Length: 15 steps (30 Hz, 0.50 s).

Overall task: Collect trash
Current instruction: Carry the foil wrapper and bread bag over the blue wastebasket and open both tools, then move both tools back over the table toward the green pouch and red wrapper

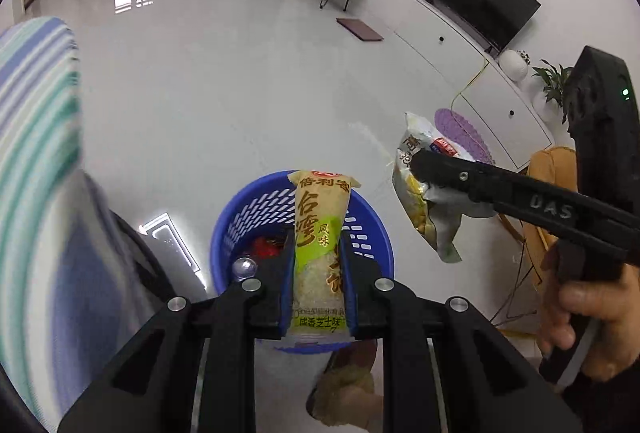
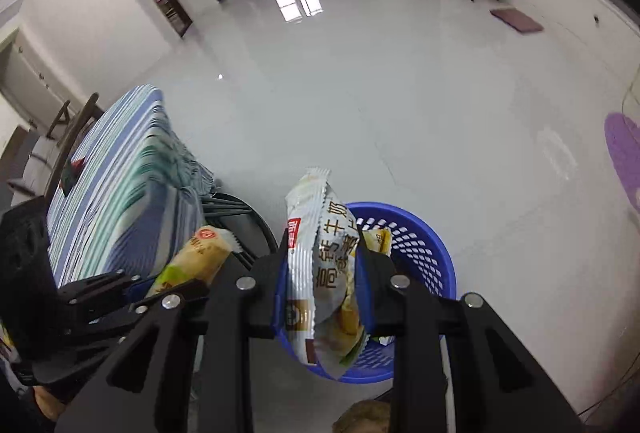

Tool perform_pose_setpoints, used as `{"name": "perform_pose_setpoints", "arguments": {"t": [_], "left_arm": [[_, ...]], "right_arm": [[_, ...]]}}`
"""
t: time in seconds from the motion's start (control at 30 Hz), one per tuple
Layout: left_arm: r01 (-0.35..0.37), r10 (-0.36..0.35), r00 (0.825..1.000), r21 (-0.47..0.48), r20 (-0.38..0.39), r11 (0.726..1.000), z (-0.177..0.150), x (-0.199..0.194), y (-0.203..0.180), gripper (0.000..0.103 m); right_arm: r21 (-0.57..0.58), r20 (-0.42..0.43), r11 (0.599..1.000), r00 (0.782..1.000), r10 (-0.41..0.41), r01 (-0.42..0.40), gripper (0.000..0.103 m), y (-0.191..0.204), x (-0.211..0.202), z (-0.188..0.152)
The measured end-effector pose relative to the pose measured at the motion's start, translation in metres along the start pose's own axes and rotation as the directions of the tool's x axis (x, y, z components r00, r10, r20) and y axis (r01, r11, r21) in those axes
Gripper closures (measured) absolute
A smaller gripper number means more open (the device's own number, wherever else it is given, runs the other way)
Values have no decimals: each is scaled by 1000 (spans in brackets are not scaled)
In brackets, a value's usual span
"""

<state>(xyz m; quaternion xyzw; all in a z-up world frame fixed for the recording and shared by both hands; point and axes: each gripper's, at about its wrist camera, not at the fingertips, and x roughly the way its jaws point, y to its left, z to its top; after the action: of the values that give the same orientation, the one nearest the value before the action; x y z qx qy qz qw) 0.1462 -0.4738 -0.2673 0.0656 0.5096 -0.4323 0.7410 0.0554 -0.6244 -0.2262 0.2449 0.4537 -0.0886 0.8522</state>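
Above the round blue plastic mesh basket (image 1: 248, 217) on the glossy white floor (image 1: 224, 93), the left gripper (image 1: 318, 253) pinched a long yellow-green snack wrapper (image 1: 320, 233). Beside it, the right gripper (image 2: 324, 245) clamped a crumpled silver-white snack bag (image 2: 316, 261) over the basket's rim.

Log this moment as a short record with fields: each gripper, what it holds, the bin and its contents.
left gripper: shut on the yellow-green snack wrapper, held above the bin
right gripper: shut on the silver snack bag
bin: blue basket on the floor, perforated wall
bin contents: something red and a shiny round item; kinds cannot be told
nearby: striped cloth beside the basket
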Motion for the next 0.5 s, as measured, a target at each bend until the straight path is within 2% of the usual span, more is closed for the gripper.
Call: {"name": "perform_pose_setpoints", "arguments": {"t": [0.13,0.17,0.2,0.23,0.27,0.3,0.43,0.5], "left_arm": [[-6,6,1000,11,-15,1000,3,25,-4,82],[-13,14,1000,18,-9,1000,4,32,-4,77],[-15,15,1000,20,-4,1000,4,35,-3,51],[-26,26,1000,15,5,1000,4,40,-2,33],[-46,46,999,3,27,999,5,43,-2,13],[-54,55,998,-4,41,999,5,42,-1,12],[-51,52,997,-15,56,999,2,26,4,12],[-60,59,994,10,93,998,-1,2,-1,11]], "right_arm": [[28,-7,1000,1000,4,-3,76,-19,1,0],[36,-10,999,1000,2,-2,76,-22,3,0],[44,-11,999,1000,4,-3,74,-22,4,0],[54,-13,999,1000,3,-3,73,-23,6,0],[69,-16,998,1000,3,-2,62,-28,9,0],[85,-13,996,1000,0,1,45,-30,10,1],[120,25,992,999,-29,25,39,-38,0,2],[127,48,991,997,-56,49,29,-39,-7,3]]}}
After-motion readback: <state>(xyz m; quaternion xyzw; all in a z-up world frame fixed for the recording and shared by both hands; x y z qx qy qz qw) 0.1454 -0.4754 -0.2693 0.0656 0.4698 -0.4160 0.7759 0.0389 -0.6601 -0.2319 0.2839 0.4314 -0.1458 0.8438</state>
